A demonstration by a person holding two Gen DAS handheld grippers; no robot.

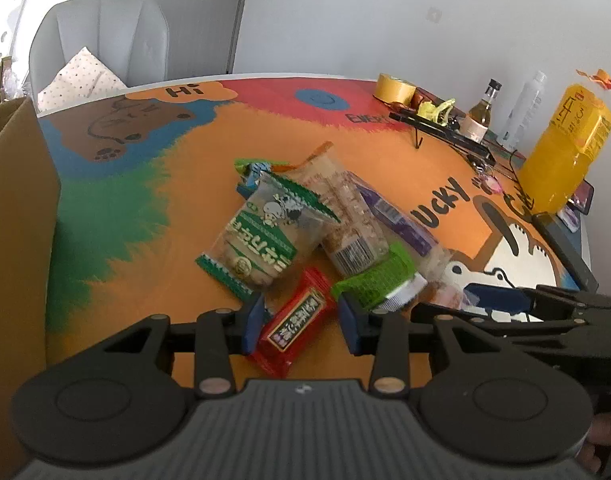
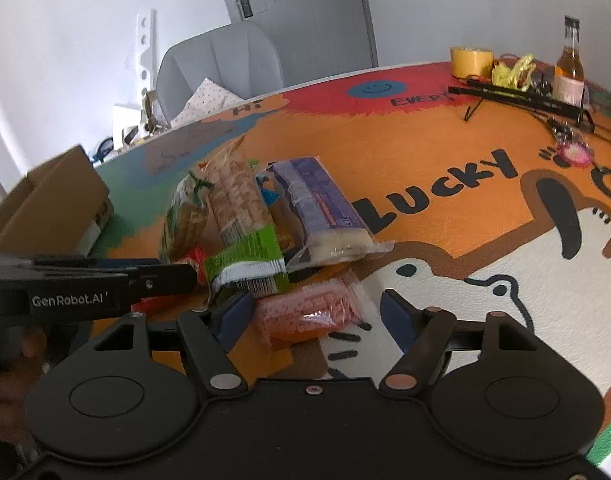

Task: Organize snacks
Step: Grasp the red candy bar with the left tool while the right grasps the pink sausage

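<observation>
Heaped in the middle of the colourful printed tablecloth [image 1: 117, 184]: a pile of wrapped snacks, overlapping so that lower packets are only partly visible. Nearest the brown cardboard box [image 1: 13, 208], a green-and-clear cracker packet [image 1: 261, 236]; beside it a long clear rice-cracker pack [image 1: 351, 220] and a purple-wrapped bar [image 2: 321, 204].

Seen only from the right wrist: a pink translucent snack packet [image 2: 309, 312], lying between the spread fingers of the right gripper [image 2: 317, 316] (no contact visible).

Left gripper [image 1: 299, 320] low over the cloth, fingers apart either side of a red candy wrapper [image 1: 293, 328], not clamped. Green foil packet [image 1: 375, 280] just beyond its right finger.
</observation>
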